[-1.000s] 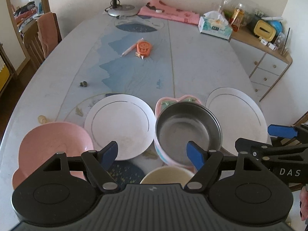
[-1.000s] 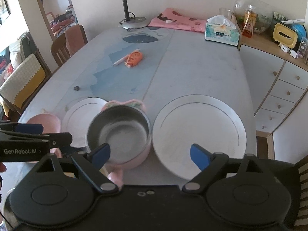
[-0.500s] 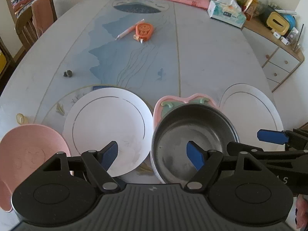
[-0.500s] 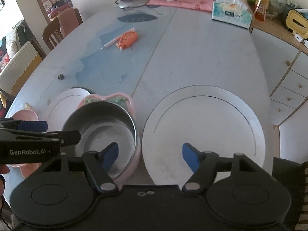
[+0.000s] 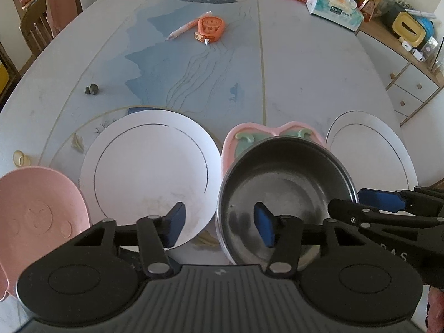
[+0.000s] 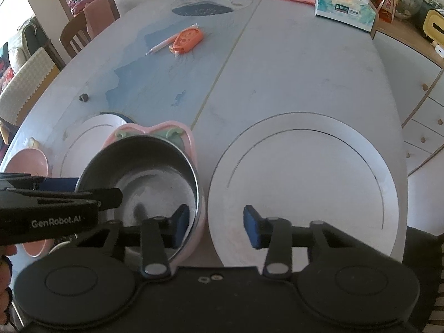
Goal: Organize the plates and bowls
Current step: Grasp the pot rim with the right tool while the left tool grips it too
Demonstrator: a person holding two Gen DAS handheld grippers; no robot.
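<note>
Both tools straddling rim of steel bowl (image 5: 285,183), nested in pink bowl (image 6: 177,136) on table (image 5: 305,69). Left tool (image 5: 219,223), right tool (image 6: 215,226) closing in, not yet pinching. Steel: stiff, light, slippery; grip rim wall.

The round steel bowl (image 5: 285,183) hides most of the pink dish with green trim (image 5: 251,136) beneath it, and its near rim is lost behind the left gripper's black body. The pale pink plastic bowl (image 5: 36,211) is cut off by the left edge of the left wrist view. In the right wrist view, the large white gold-lined plate (image 6: 305,177) loses its near edge behind the right gripper's housing. The small dark lump (image 5: 91,89) on the table is too small to identify.
</note>
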